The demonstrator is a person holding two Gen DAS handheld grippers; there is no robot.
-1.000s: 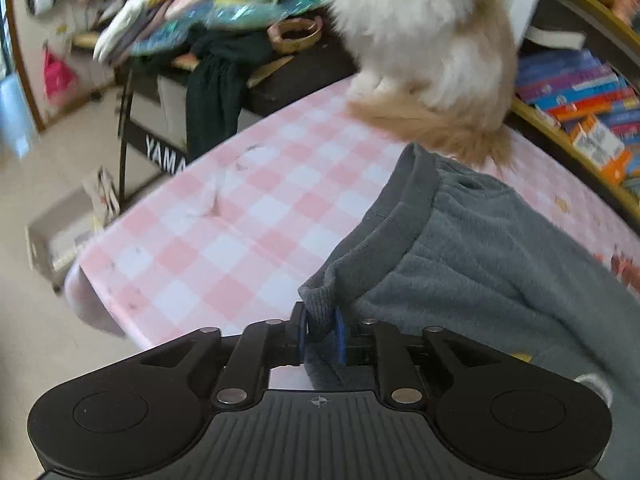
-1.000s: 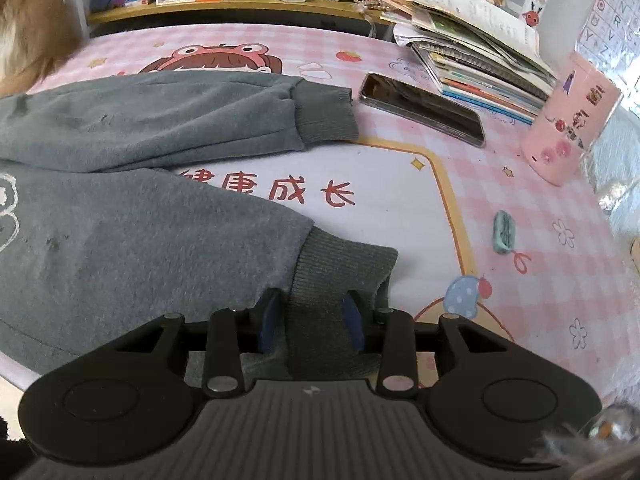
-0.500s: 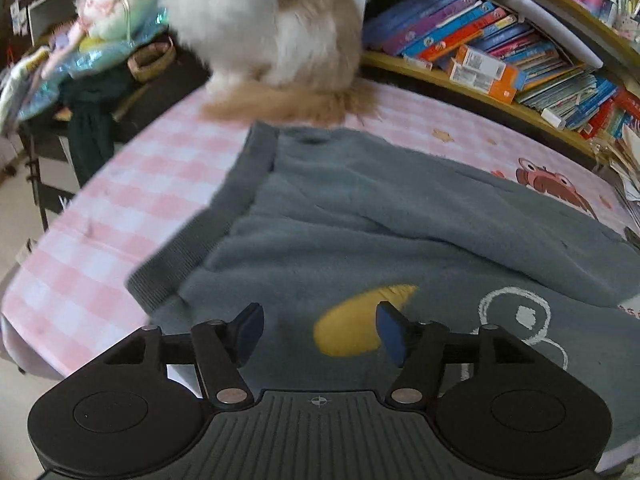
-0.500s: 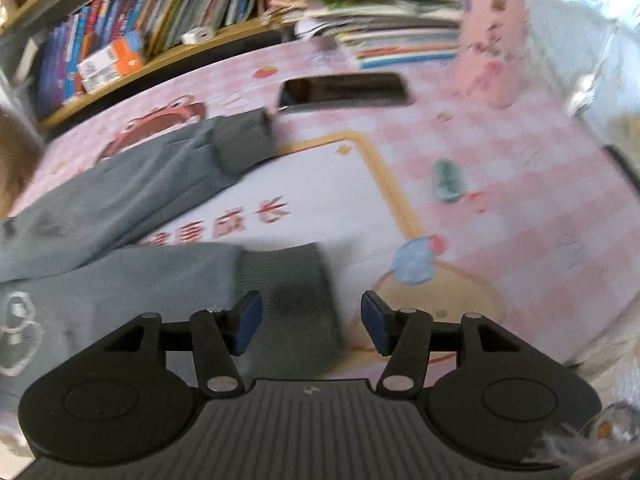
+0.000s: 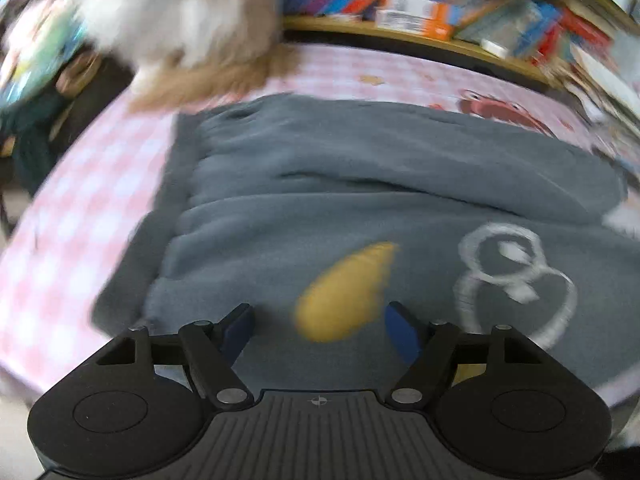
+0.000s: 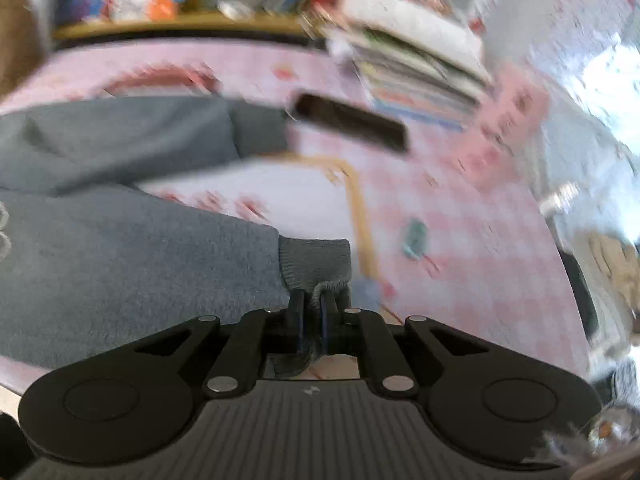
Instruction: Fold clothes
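Grey sweatpants (image 5: 360,184) with a yellow patch and a white drawing lie spread on the pink checked table (image 5: 80,208). My left gripper (image 5: 320,326) is open and empty, just above the cloth near the waistband end. In the right wrist view my right gripper (image 6: 312,312) is shut on the near leg's ribbed cuff (image 6: 316,264). The far leg (image 6: 140,136) lies flat behind it.
A fluffy white and tan cat (image 5: 188,28) sits at the table's far left corner by the waistband. A black phone (image 6: 352,122), a pink case (image 6: 508,128) and a stack of books (image 6: 412,64) lie to the right. Bookshelves line the back edge.
My left gripper let go of the waistband corner, opened, and moved right over the pants. My right gripper opened and then closed again on the near leg's cuff.
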